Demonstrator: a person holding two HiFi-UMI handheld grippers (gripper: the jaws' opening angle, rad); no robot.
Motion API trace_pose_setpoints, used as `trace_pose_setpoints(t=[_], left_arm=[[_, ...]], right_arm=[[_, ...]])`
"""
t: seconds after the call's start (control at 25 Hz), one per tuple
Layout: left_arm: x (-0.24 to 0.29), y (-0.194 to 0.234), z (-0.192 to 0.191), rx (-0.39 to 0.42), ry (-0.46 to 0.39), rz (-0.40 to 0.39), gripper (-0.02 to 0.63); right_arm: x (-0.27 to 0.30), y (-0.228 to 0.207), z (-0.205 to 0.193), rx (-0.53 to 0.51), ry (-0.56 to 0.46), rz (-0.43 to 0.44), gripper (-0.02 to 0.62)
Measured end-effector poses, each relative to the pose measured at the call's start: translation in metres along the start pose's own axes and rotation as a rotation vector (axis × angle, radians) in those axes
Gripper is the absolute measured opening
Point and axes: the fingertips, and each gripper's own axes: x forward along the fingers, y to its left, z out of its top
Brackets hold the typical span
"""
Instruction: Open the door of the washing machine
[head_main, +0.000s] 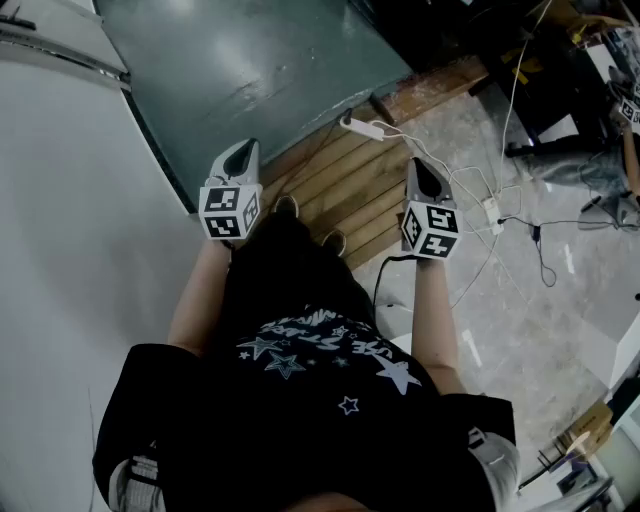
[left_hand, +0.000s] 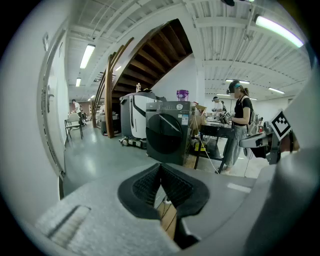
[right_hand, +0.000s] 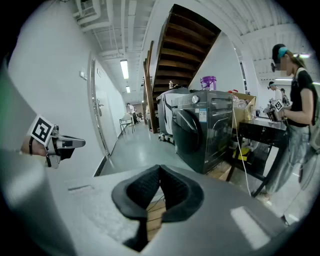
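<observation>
A white wall (head_main: 80, 250) closes the left side. Beside it a wide strip of bare grey floor (head_main: 250, 70) runs ahead to the washing machine (left_hand: 167, 132), which stands well apart from both grippers. The holder stands on wooden planks (head_main: 340, 190), whose left edge meets the grey floor. Off their right edge, a power strip (head_main: 365, 127) and loose cables (head_main: 480, 200) lie on paler floor. A dark staircase (left_hand: 150, 60) climbs behind the washing machine. Just to its right stands a dark surface (right_hand: 262, 132), where another person (left_hand: 240, 125) stands, so that side is crowded.

The washing machine's round dark door (right_hand: 187, 131) sits flat against the front, closed. A small sticker (left_hand: 186, 119) is on the upper front corner, its print too small to read. A purple jug (right_hand: 208, 82) stands on top. The cube on each gripper bears black-and-white square markers. The holder's dark shirt has pale stars and lettering that cannot be read.

The left gripper (left_hand: 160, 166) has its jaws together at the tips with nothing between them, and only planks show through the slit below. The right gripper (right_hand: 159, 169) is the same, its jaws closed and empty. Both are held out level with each other, touching nothing
</observation>
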Motion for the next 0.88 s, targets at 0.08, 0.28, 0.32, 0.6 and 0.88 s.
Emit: trace_pose_setpoints(t=[0.08,0.28,0.32,0.6,0.88], left_arm=[[0.002,0.0,0.003,-0.002,-0.01,-0.003,0.011],[0.007,0.005,0.011,-0.006,-0.026,-0.008,0.011],[0.007,0.006,0.012,-0.01,-0.027,-0.009,0.012],[0.015,0.052,-0.002,-0.073,-0.008,0.012,0.011],[0.043,0.135,0.028,-0.116,-0.043,0.005,0.011]], right_arm=[[-0.001,0.002,0.001,-0.001,-0.004,0.001,0.003],[0.003,0.003,0.008,0.007,-0.015,-0.004,0.003],[0.005,0.003,0.01,0.01,-0.016,-0.009,0.003],[0.043,0.026,0.024,0.002,-0.014,-0.005,0.003],[0.107,0.056,0.091,0.016,-0.052,-0.014,0.155]])
